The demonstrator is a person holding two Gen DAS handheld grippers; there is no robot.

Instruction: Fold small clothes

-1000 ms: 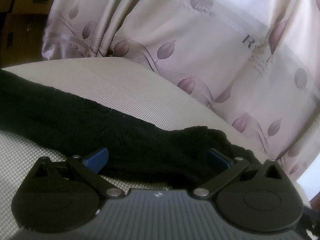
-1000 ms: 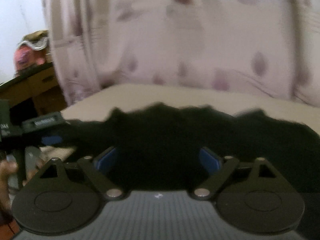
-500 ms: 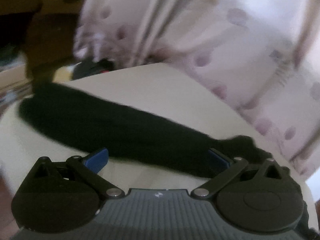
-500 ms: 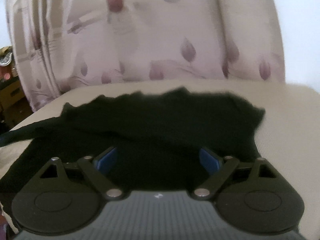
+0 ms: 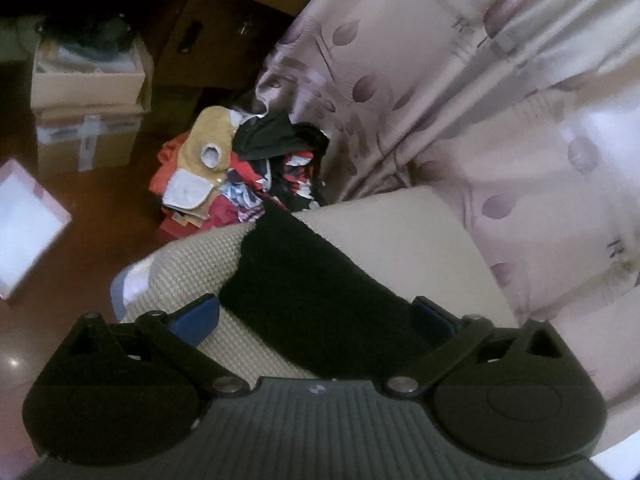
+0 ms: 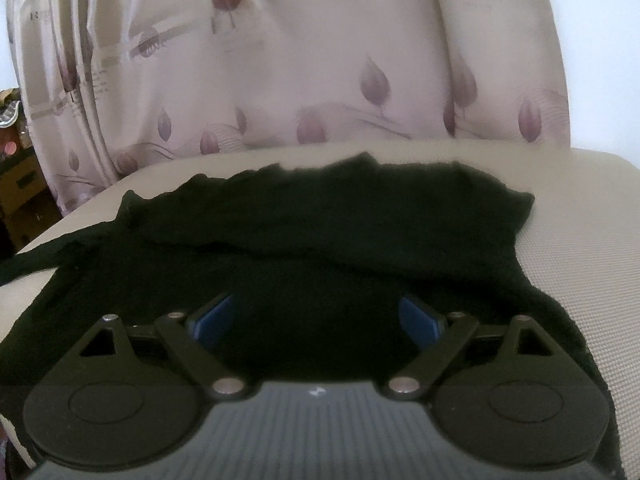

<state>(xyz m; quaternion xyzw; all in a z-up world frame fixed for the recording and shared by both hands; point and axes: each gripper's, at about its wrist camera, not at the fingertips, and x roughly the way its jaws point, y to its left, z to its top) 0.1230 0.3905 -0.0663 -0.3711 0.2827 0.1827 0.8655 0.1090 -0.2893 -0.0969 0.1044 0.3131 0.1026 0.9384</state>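
Observation:
A black lacy garment [image 6: 320, 240] lies spread on a beige woven cushion [image 6: 580, 220]. In the left wrist view it shows as a long dark band [image 5: 312, 288] running across the cushion [image 5: 400, 232] toward its far edge. My left gripper [image 5: 316, 316] is open, its blue pads either side of the cloth, holding nothing. My right gripper [image 6: 316, 316] is open just above the near part of the garment, holding nothing. A thin black strap [image 6: 28, 264] trails off the cushion's left side.
A pale curtain with purple leaf print [image 6: 320, 60] hangs close behind the cushion. In the left wrist view a pile of mixed clothes [image 5: 240, 168] lies on the brown floor, with cardboard boxes [image 5: 88, 112] beyond it and a white box [image 5: 24, 224] at far left.
The left gripper has swung to the left, bringing the floor, clothes pile and boxes into view. The right gripper has turned right and steadied over the garment. Both stayed open.

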